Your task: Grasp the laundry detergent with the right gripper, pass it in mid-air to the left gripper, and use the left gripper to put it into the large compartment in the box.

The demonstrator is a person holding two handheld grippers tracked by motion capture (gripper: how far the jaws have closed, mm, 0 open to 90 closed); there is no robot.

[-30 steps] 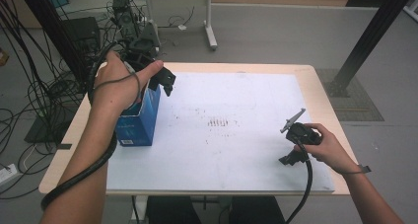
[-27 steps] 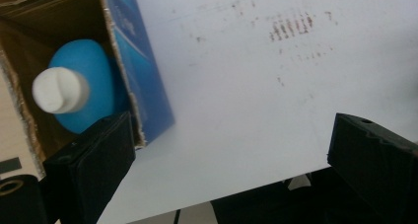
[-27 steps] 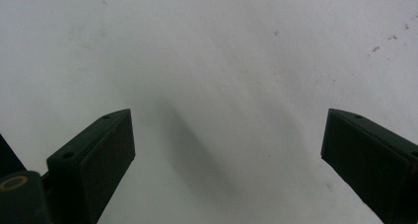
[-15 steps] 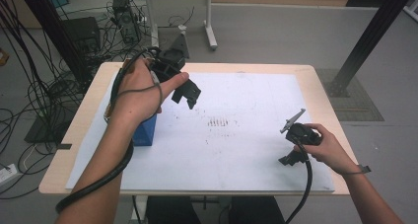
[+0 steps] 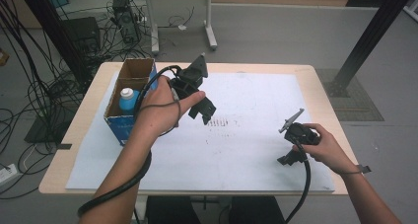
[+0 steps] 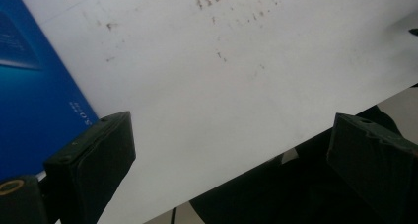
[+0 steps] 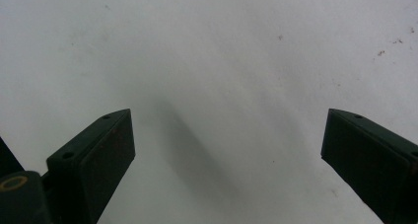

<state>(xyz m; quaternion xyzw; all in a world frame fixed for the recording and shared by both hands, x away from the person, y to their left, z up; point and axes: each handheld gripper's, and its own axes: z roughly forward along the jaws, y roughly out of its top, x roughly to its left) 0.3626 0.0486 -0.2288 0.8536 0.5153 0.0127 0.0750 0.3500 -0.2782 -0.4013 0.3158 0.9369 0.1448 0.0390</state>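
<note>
- Looking down in the high view, the left gripper (image 5: 207, 110) hangs above the white sheet (image 5: 246, 135) on the desk (image 5: 320, 76), just right of the blue cardboard box (image 5: 129, 98) holding a white-capped bottle (image 5: 128, 99) at far left; the right gripper (image 5: 291, 157) sits low at near right.
- Left gripper view: fingers (image 6: 93, 155) spread wide, empty, box at left.
- Right gripper view: fingers (image 7: 98, 150) wide apart over bare sheet.

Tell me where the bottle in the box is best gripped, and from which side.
Probably the white cap, from straight above. The bottle stands upright in the box, whose cardboard walls hide its body, so only the top is open to the jaws. The left gripper is open and nearest.
</note>
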